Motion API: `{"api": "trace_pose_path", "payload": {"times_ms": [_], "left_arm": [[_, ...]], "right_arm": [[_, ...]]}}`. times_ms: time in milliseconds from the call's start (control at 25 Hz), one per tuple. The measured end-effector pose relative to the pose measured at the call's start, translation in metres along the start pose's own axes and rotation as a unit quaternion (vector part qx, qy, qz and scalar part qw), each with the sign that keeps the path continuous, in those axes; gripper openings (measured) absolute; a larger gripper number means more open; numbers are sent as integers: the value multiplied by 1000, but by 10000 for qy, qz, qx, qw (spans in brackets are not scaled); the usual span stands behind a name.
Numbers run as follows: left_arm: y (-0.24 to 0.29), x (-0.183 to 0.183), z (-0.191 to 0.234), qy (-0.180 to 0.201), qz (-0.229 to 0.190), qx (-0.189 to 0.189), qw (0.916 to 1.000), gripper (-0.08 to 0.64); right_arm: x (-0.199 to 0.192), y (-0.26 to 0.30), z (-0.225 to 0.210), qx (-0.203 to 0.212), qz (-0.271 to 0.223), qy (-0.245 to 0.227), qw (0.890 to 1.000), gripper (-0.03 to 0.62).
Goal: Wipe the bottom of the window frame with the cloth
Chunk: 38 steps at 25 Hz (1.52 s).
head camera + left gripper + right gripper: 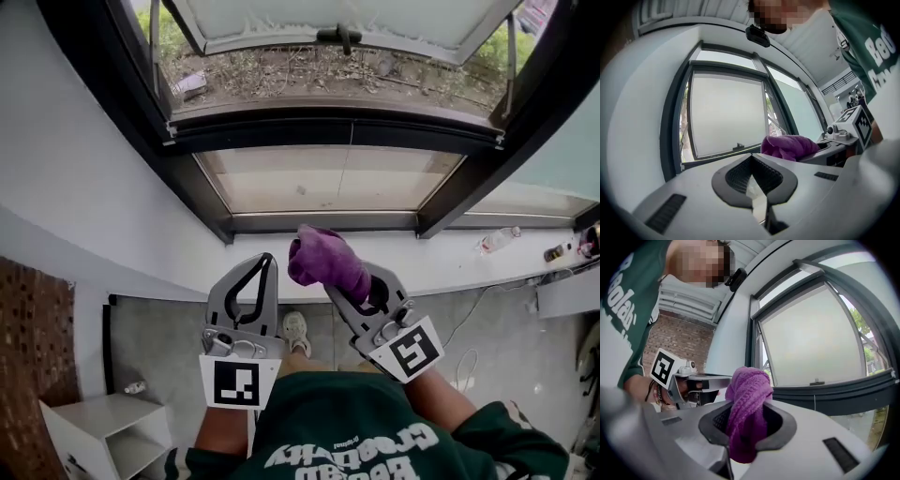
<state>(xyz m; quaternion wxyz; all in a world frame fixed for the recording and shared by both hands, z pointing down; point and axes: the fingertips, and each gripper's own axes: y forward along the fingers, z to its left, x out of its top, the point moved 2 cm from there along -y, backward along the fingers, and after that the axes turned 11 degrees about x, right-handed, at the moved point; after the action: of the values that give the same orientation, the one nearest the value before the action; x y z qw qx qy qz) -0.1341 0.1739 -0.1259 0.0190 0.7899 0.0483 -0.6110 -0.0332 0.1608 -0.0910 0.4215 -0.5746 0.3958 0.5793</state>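
A purple cloth (323,261) is bunched in my right gripper (334,281), whose jaws are shut on it; it hangs over the pads in the right gripper view as a cloth (746,411) between the right gripper (746,420) jaws. My left gripper (263,263) is beside it on the left, shut with nothing in it, its tips meeting in the left gripper view (752,158). Both are held below and in front of the dark window frame's bottom rail (323,222). The sash above is swung open outward.
A white ledge (450,267) runs under the window, with a plastic bottle (497,240) and small items at its right end. A white shelf unit (108,431) stands at lower left beside a brick wall (33,356). A cable (466,323) lies on the floor.
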Motion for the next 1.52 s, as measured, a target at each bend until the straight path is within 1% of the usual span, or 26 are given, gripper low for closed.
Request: {"api": "trace_pose_path", "payload": {"times_ms": [120,280,440,520,640,720,800,920,1000,1080,1200,1280,1360,1400,1440,1520], "left_arm": [[36,-11,35,-53,-19,-223,9997,6],[72,-26,57,-164,0,-524,9985,6],[101,-37,61,-230,84,-760,9968,6],[115,-37,59,-232,44,-864,9960,6],[129,-37,53,-423,68,-946,9946,6],[136,-37,49,-447,106,-990,9940,6],[142,-40,46,-451,196,-983,9939,7],[148,-47,40,-459,317,-855,9948,6],[154,-51,31,-388,324,-784,9956,6],[161,-58,20,-313,433,-752,9957,6],[168,-72,5,-170,728,-618,9953,6],[168,-84,-6,-110,900,-541,9944,6],[169,-95,-15,-356,1006,-535,9929,6],[169,-99,-20,-512,1020,-542,9920,6],[170,-103,-24,-591,1036,-551,9913,6],[171,-118,-28,-477,1125,-579,9908,7]], "right_arm": [[2,45,-21,-185,19,59,9998,95],[-2,79,-44,-363,153,82,9992,95],[-7,94,-64,-532,235,132,9982,95],[-9,95,-73,-608,247,146,9977,95],[-11,94,-84,-671,153,191,9974,97],[-13,93,-93,-754,84,234,9968,97],[-17,92,-102,-849,62,288,9960,95],[-31,89,-112,-823,69,476,9954,95],[-44,82,-121,-859,58,553,9947,95],[-57,74,-132,-873,24,699,9937,95],[-73,60,-146,-655,-225,1102,9915,95],[-85,50,-155,-470,-398,1242,9903,95],[-103,39,-162,-379,-486,1397,9883,95],[-113,35,-164,-359,-476,1476,9873,95],[-122,32,-167,-355,-436,1528,9867,95],[-137,30,-168,-378,-366,1609,9856,96]]}}
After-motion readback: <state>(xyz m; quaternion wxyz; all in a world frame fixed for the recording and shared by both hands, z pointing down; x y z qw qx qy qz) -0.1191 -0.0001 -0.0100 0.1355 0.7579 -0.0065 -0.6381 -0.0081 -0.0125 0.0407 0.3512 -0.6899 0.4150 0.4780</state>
